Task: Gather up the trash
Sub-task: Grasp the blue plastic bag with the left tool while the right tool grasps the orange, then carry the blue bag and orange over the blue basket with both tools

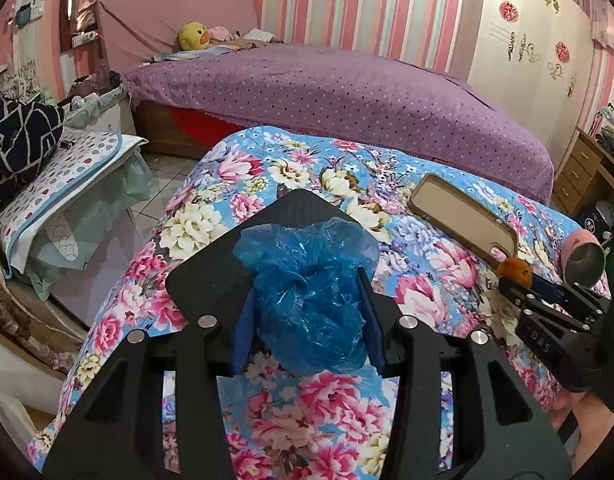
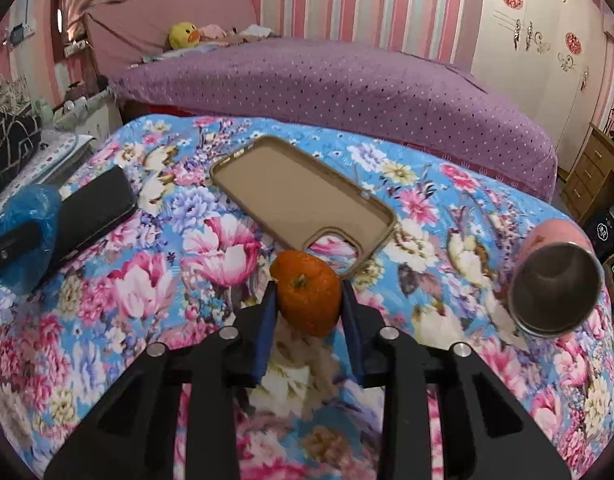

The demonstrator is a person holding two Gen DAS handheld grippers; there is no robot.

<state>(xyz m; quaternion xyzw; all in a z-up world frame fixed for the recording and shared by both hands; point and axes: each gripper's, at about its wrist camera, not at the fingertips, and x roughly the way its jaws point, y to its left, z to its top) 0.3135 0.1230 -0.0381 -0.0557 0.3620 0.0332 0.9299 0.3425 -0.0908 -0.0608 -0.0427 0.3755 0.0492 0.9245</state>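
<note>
My left gripper [image 1: 309, 300] is shut on a crumpled blue plastic bag [image 1: 307, 292] and holds it above a black pad [image 1: 211, 276] on the floral cloth. My right gripper [image 2: 309, 300] is shut on an orange peel [image 2: 309, 296], just in front of a tan phone case [image 2: 303, 196]. In the left wrist view the right gripper [image 1: 519, 276] shows at the right with the orange peel [image 1: 517, 270] at its tip. In the right wrist view the left gripper shows at the far left with the blue bag [image 2: 23, 232].
A floral cloth [image 2: 427, 216] covers the table. A pink steel cup [image 2: 555, 280] lies on its side at the right. The black pad [image 2: 95, 208] lies at the left. A purple bed [image 1: 347, 92] is behind. A cluttered side table [image 1: 67, 168] stands at the left.
</note>
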